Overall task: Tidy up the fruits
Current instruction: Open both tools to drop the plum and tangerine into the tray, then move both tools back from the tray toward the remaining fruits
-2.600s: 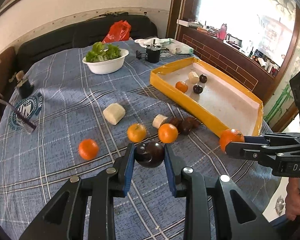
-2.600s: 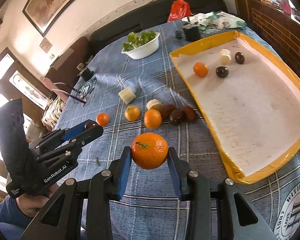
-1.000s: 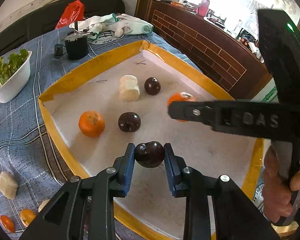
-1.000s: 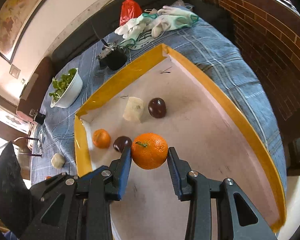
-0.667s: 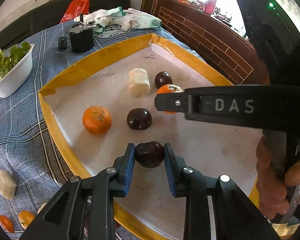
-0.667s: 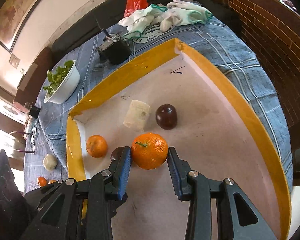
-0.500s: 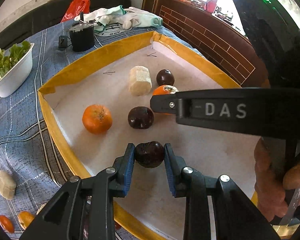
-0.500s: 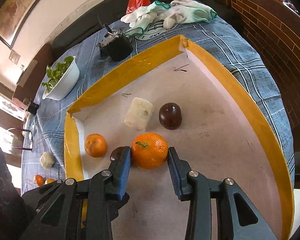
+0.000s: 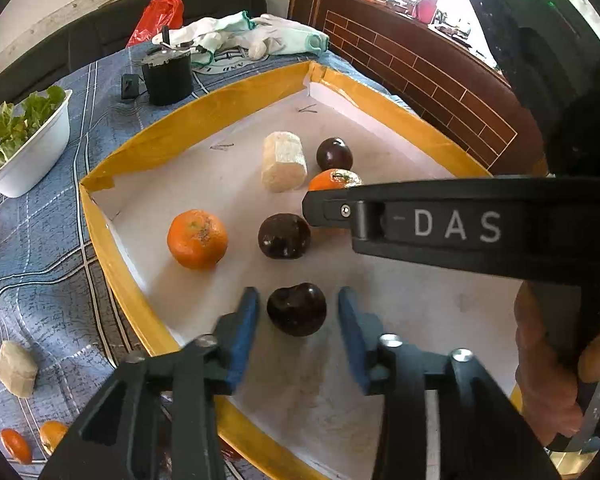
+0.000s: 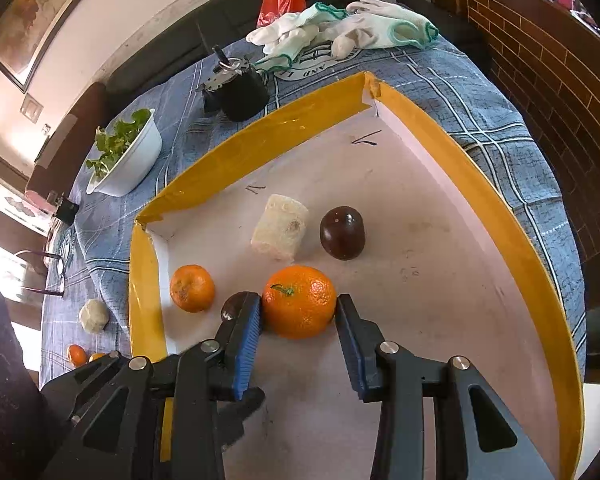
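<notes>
Sitting loose between the left claw's (image 9: 298,320) just-parted jaws, a dark plum (image 9: 297,309) rests on the tray (image 10: 260,136) floor. The right claw (image 10: 299,312) grips an orange (image 10: 299,301), low over the tray. Beyond both claws lie four fruits already sorted; several (image 9: 16,444) wait on the bench (image 9: 40,248), left of the left claw.

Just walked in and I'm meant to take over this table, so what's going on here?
A person is sorting fruit into the yellow-edged tray with two hand-held grippers. The left gripper has just been opening around a dark plum, which now sits on the tray floor with gaps at both pads. The right gripper is shut on an orange low over the tray. Several fruits already lie inside; a few wait on the tablecloth.
</notes>
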Motion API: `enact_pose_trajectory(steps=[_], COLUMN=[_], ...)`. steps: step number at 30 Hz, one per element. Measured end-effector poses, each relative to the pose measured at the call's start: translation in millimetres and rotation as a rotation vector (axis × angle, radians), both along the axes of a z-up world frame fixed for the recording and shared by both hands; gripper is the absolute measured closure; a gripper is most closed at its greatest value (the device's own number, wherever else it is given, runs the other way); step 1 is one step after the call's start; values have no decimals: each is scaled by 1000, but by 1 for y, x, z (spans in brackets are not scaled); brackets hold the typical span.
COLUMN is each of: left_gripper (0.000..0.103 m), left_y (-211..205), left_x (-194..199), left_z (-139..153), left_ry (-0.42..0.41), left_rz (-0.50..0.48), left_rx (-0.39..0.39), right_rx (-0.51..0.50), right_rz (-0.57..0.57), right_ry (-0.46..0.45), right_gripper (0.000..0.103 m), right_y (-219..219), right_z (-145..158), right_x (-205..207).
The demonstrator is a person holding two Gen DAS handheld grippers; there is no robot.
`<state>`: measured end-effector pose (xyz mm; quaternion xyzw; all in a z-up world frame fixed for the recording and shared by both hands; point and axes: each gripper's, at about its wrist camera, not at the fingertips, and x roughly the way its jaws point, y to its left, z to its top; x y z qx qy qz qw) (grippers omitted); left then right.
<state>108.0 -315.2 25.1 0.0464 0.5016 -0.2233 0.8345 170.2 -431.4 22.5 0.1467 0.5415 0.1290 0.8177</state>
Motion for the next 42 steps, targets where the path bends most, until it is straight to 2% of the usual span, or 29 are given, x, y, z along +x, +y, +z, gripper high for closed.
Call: enact_pose_trajectory(steps=[3,9,13,19,25,30,34,38,42], left_gripper=[58,58,58,58,57,57,56,56,56], left_y=[-2,-2,0,3,18,48,81,132,193], left_x=[-1,-6,-13,-30,-60,-92,-106,-121,-139], left_z=[1,8,18,35,50,56,63,60,53], left_ry=[-5,-15,-33,-89,-154,-161,-181,-165,-143], left_rz=[-2,15,29,45,69,105,132,194,276], left_rx=[7,8,2,44,97,91,53,13,-13], right_rx=[3,15,72,136,183,172,151,143,111], right_rz=[-2,-2,-19,-29,-12,37,71,73,136], right_ry=[-11,-44,-64,-80,-62,-63,-118,-102,-81], right_gripper=[57,55,54,52,51,51,51,51,51], right_y=[-3,-12,-23,-31,-28,-11,11,39,86], right_z=[3,18,32,47,46,46,61,60,56], right_x=[-3,-13,-25,-50,-87,-122,-156,-178,-198])
